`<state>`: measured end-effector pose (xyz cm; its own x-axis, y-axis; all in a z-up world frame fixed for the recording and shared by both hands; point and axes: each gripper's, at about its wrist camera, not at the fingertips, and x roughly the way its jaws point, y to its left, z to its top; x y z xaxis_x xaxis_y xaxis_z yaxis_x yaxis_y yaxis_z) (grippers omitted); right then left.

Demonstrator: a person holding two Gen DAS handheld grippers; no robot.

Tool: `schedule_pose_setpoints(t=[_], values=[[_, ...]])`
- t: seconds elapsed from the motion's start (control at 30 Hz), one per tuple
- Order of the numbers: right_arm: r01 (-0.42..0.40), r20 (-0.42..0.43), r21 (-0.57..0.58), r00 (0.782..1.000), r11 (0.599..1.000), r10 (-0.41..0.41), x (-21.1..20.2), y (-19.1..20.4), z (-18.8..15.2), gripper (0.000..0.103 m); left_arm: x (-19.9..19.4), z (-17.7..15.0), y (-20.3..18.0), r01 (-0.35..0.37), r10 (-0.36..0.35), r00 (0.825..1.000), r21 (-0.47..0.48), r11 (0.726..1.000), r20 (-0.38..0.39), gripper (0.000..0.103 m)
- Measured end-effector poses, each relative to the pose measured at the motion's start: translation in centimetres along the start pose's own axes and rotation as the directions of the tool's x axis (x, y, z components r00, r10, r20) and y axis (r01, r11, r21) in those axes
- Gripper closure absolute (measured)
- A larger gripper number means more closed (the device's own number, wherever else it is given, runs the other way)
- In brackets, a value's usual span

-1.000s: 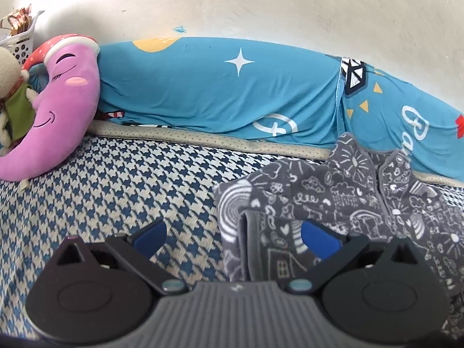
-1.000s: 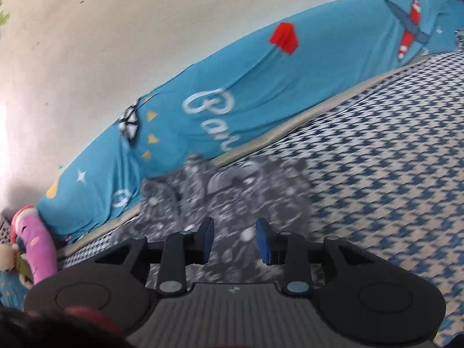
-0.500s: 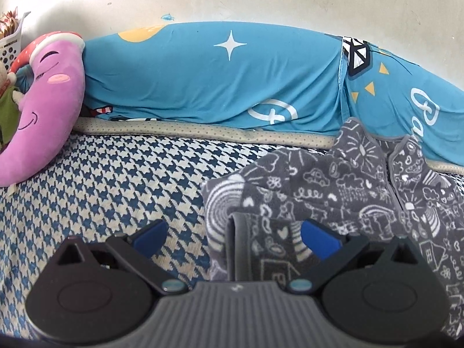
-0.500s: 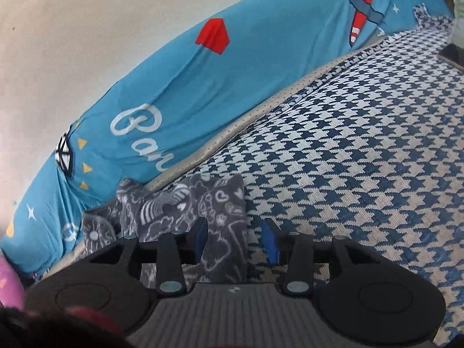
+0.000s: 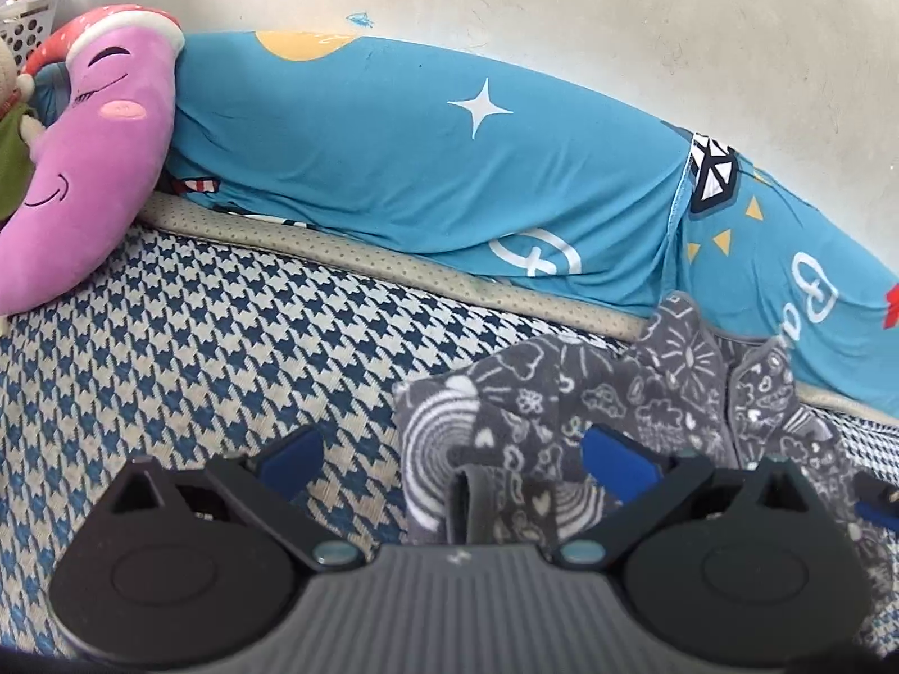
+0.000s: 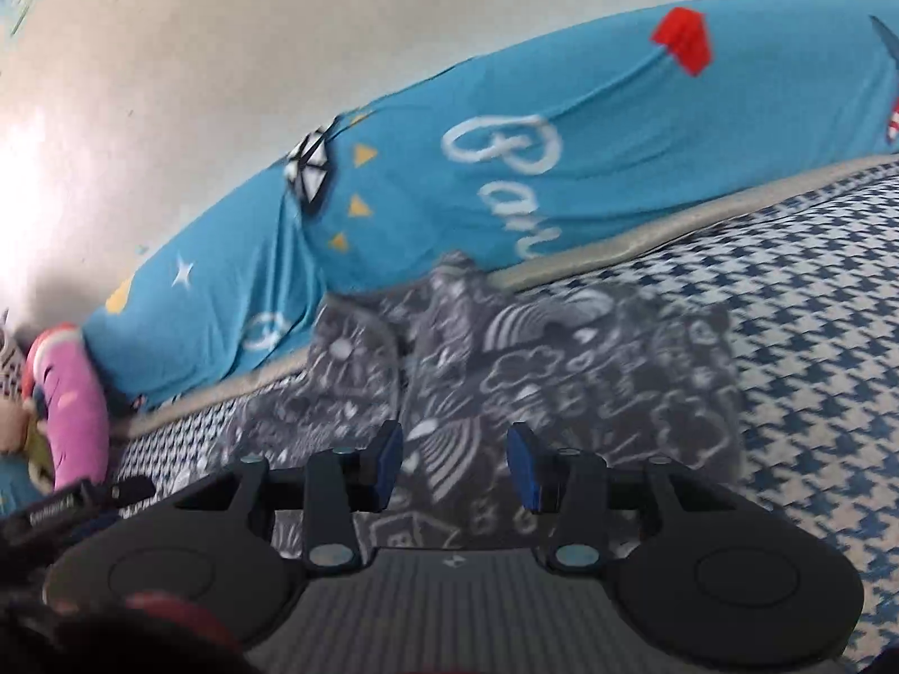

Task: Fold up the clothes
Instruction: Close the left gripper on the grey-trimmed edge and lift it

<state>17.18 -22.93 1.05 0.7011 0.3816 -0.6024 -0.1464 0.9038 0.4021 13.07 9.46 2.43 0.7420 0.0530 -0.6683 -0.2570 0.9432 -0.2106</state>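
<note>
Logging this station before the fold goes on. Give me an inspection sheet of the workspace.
Surface: houndstooth mat, blue and cream.
Job's things: grey doodle-print garment, rumpled, lying on the mat against the bolster.
Clutter: pink moon plush; white basket, upper left.
Grippers: left gripper open, over the garment's edge; right gripper open, over the garment.
Cables: nothing seen.
Surroundings: long blue bolster along a pale wall.

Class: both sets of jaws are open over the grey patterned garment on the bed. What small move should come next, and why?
Probably lower the left gripper and close on the garment edge between its jaws. Both grippers are open and hold nothing; the right gripper hovers over the cloth's other side.
</note>
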Motion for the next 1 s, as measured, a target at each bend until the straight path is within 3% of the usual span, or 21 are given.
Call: schedule_pose_setpoints(t=[0.13,0.23,0.4,0.53,0.6,0.77,1.0], values=[[-0.005,-0.032,-0.044,0.999,0.999,0.004,0.6,0.9,-0.7,0.062,0.3,-0.3,-0.1,0.010,-0.008,1.000,0.051,0.999,-0.026,0.001],[-0.001,-0.046,-0.067,0.999,0.998,-0.002,0.7,1.1,-1.0,0.062,0.7,-1.0,-0.6,-0.009,0.014,0.999,0.127,0.992,-0.038,0.012],[0.002,-0.058,-0.057,0.998,0.998,-0.005,0.7,0.8,-1.1,0.062,0.9,-1.8,-1.2,0.030,-0.019,0.998,0.191,0.981,-0.059,0.027],[0.016,-0.057,-0.038,0.998,0.999,-0.018,0.7,0.4,-0.9,0.062,0.9,-2.4,-1.9,0.047,-0.034,0.998,0.232,0.972,-0.061,0.056],[0.027,-0.057,-0.015,0.998,1.000,-0.028,0.7,-0.1,-0.8,0.062,1.0,-2.5,-2.2,0.053,-0.038,0.997,0.242,0.969,-0.067,0.060],[0.058,-0.049,0.039,0.997,0.998,-0.056,0.5,-1.3,-0.4,0.062,0.8,-3.0,-3.0,0.053,-0.044,0.998,0.297,0.953,-0.038,0.081],[0.101,0.026,0.107,0.994,0.989,-0.104,-1.3,-3.6,1.3,0.062,-0.5,-2.5,-3.5,-0.018,-0.006,0.997,0.295,0.955,0.080,0.091]])
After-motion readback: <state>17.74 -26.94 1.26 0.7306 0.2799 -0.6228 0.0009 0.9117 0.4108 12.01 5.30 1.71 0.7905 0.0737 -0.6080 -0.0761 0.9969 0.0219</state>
